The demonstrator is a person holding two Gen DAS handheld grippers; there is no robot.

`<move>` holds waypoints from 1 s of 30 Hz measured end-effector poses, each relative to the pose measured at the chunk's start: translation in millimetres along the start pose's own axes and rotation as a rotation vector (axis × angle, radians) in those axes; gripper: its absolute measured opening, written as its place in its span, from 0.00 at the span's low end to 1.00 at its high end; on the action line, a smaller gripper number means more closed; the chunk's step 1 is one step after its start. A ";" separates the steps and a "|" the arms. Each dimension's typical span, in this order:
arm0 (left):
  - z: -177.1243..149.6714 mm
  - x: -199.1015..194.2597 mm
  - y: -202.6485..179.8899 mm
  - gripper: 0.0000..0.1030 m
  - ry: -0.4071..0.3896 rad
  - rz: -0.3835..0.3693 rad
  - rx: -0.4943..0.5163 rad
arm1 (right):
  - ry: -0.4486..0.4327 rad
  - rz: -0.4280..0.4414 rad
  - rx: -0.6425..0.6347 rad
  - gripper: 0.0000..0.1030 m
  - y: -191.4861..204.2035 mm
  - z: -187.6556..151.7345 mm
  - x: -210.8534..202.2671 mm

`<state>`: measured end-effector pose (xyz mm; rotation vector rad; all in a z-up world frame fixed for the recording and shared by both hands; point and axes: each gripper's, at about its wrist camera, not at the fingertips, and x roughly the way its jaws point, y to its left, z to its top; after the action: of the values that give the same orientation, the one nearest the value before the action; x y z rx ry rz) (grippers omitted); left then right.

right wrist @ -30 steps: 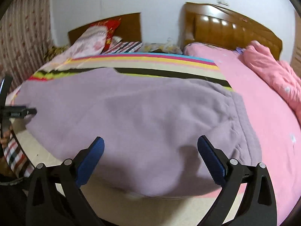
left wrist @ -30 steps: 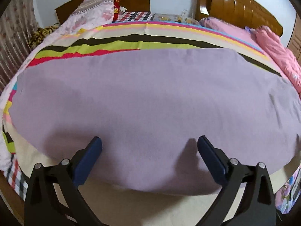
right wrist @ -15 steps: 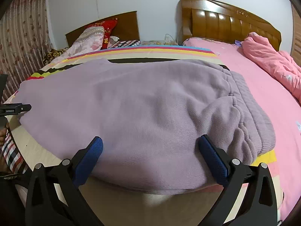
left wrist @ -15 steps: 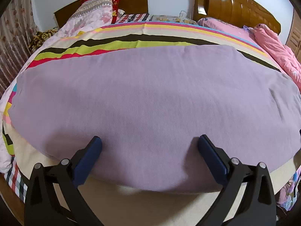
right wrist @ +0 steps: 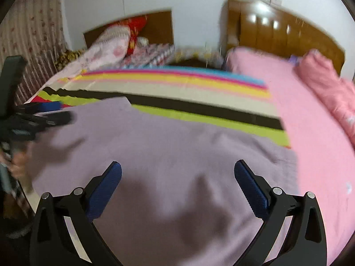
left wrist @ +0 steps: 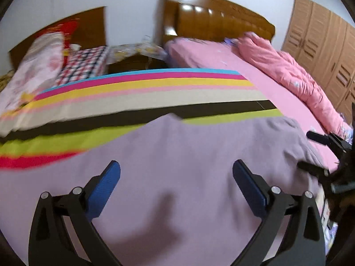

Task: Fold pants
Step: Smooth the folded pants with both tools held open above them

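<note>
Both cameras have lifted since a moment ago; the left gripper (left wrist: 176, 173) and right gripper (right wrist: 177, 174), jaws spread, should pinch the lilac sweatpants (left wrist: 188, 177) at their six-o'clock hem evenly.

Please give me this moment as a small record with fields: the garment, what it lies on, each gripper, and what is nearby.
garment: lilac pants, spread flat
surface: striped sheet on a bed
left gripper: open, over the pants, holds nothing
right gripper: open, over the pants, holds nothing
nearby: pink bed to the right, with a pink quilt
image quality: both views blurred
</note>
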<state>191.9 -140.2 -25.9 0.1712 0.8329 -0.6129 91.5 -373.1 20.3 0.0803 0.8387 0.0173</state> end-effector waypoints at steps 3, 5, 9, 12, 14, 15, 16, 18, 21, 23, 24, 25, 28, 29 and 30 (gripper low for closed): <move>11.4 50.8 -8.7 0.98 0.049 0.053 0.063 | 0.069 -0.016 -0.034 0.95 -6.4 6.6 33.6; 8.0 79.8 -9.2 0.98 0.096 0.102 0.114 | 0.159 -0.080 -0.056 0.94 -14.5 -2.6 54.1; 5.9 88.1 11.3 0.98 0.108 0.022 0.062 | 0.158 -0.055 -0.084 0.94 -26.4 -21.9 43.7; 4.6 92.4 6.8 0.99 0.122 0.069 0.105 | 0.127 -0.131 -0.038 0.95 -36.7 -25.4 25.0; 5.0 94.1 5.5 0.99 0.120 0.080 0.110 | 0.094 -0.170 -0.008 0.95 -36.7 -23.6 13.0; 5.4 93.7 5.5 0.99 0.121 0.075 0.105 | 0.069 -0.155 -0.012 0.95 -33.3 -23.1 6.1; 5.6 94.2 5.4 0.99 0.120 0.074 0.104 | 0.054 -0.143 -0.020 0.95 -31.2 -23.9 3.2; 6.1 95.0 6.3 0.99 0.120 0.082 0.111 | 0.052 -0.123 -0.048 0.95 -25.5 -25.6 3.2; 6.3 92.3 0.3 0.99 0.120 0.082 0.108 | 0.161 -0.153 -0.068 0.96 -30.2 -35.9 31.6; 6.6 92.1 1.8 0.99 0.121 0.081 0.108 | 0.129 -0.110 -0.027 0.96 -39.4 -41.8 26.1; 6.9 92.6 2.5 0.99 0.121 0.080 0.107 | 0.124 -0.104 -0.023 0.96 -43.7 -45.9 21.7; 6.4 92.4 0.2 0.99 0.121 0.082 0.108 | 0.124 -0.103 -0.016 0.96 -46.2 -48.2 17.9; 6.6 92.4 0.1 0.99 0.121 0.082 0.108 | 0.122 -0.140 -0.008 0.95 -44.6 -50.6 6.6; 6.6 92.4 0.1 0.99 0.121 0.082 0.108 | 0.122 -0.174 -0.009 0.95 -39.8 -49.0 4.2; 6.5 92.4 -0.1 0.99 0.121 0.082 0.107 | 0.106 -0.217 -0.005 0.95 -32.8 -45.7 -0.9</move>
<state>243.4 -183.5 -89.5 0.3408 0.9058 -0.5744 56.4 -402.9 -12.0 -0.0167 0.9497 -0.1820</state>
